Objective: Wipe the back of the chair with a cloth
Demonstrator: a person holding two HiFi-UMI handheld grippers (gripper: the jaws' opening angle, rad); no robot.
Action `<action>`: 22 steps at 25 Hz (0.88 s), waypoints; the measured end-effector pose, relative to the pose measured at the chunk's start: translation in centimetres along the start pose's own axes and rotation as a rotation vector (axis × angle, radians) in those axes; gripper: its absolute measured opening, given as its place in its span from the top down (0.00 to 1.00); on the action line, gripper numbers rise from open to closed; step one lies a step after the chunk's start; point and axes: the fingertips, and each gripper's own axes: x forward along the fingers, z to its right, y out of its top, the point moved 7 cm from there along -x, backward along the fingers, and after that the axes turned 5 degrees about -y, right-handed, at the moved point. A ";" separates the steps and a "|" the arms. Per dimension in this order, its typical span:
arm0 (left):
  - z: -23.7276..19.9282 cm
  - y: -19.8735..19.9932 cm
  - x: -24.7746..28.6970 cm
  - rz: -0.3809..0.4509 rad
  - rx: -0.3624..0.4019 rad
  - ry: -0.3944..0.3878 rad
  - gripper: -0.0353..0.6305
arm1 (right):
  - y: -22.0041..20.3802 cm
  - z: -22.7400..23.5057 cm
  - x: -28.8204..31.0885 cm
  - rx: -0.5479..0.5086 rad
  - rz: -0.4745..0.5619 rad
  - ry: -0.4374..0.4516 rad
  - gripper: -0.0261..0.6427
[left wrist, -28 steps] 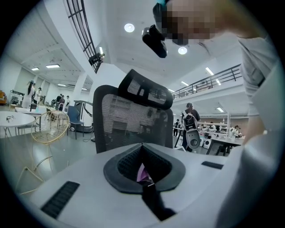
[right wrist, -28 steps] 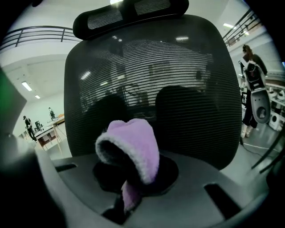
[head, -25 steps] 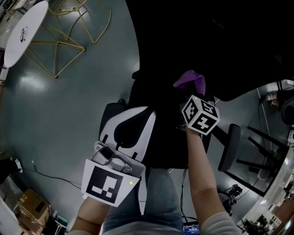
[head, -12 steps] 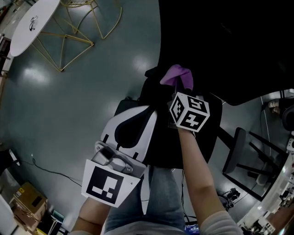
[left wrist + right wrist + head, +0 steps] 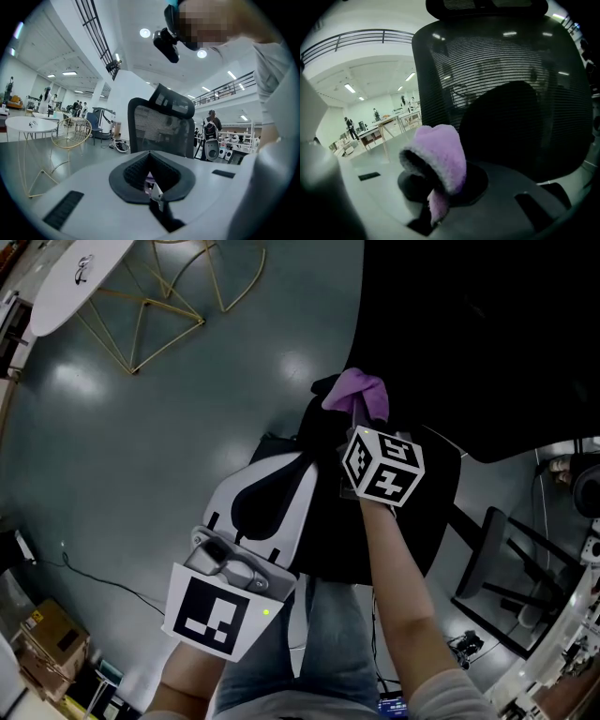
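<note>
The right gripper (image 5: 357, 420) is clamped on a purple cloth (image 5: 354, 392), which bulges out of the closed jaws as a fluffy fold. In the right gripper view the cloth (image 5: 440, 157) is held up in front of the black mesh back of the chair (image 5: 501, 70). The headrest (image 5: 487, 6) shows above it. Whether the cloth touches the mesh cannot be told.

From the head view the chair (image 5: 328, 532) is a dark mass under the right gripper. The left gripper (image 5: 302, 471) sits just left of it, its white jaws pointing at the chair. In the left gripper view the jaws of the left gripper (image 5: 150, 176) are together. A tiny pale purple speck shows at the notch, too small to identify. The chair (image 5: 161, 126) stands upright straight ahead.

Each gripper carries a cube (image 5: 382, 465) with black-and-white square markers, which are patterns, not letters.

Well to the left of the chair is a white round table (image 5: 75, 282) on gold wire legs. A small dark mark on its top is too small to read. A gold wire seat (image 5: 70, 133) stands beside the table. People (image 5: 211, 126) stand in the hall behind the chair.
</note>
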 end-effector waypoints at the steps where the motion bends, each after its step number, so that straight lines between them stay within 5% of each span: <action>1: 0.0 -0.1 0.0 0.002 -0.001 0.002 0.93 | -0.1 0.0 0.0 0.006 0.004 0.002 0.89; 7: 0.5 -0.3 -0.1 -0.005 -0.001 0.002 0.93 | -0.5 0.3 -0.2 0.022 0.037 -0.002 0.89; 22: -0.3 -1.5 0.0 -0.021 -0.018 0.039 0.93 | -5.0 0.9 1.6 0.051 -0.074 -0.006 0.89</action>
